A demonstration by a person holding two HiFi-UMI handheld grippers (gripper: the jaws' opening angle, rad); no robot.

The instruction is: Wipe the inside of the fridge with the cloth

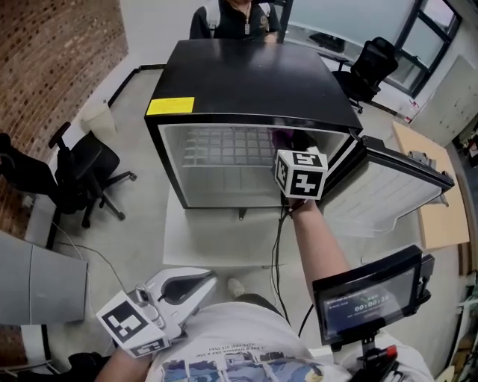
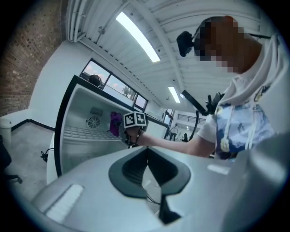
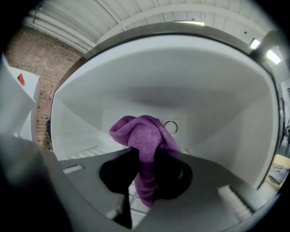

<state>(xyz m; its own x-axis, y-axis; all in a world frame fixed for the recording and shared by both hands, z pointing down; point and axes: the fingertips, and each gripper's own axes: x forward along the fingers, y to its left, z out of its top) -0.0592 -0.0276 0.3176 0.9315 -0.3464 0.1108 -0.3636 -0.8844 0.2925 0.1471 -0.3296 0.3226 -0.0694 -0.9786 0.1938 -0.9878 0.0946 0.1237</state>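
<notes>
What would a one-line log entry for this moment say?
right gripper: shut on purple cloth, inside fridge | left gripper: shut, empty, outside fridge | fridge door: open

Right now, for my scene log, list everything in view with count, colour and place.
fridge: one, black, centre, its door open to the right
wire shelf: one, white, inside the fridge
label: one, yellow, on the fridge top
cloth: one, purple, inside the fridge
office chairs: at least two, black, left and far right
screen: one, black, lower right
seated person: one, behind the fridge
left tongs: one, white, shut and empty, near the torso
right tongs: one, grey, shut on the cloth, inside the fridge
</notes>
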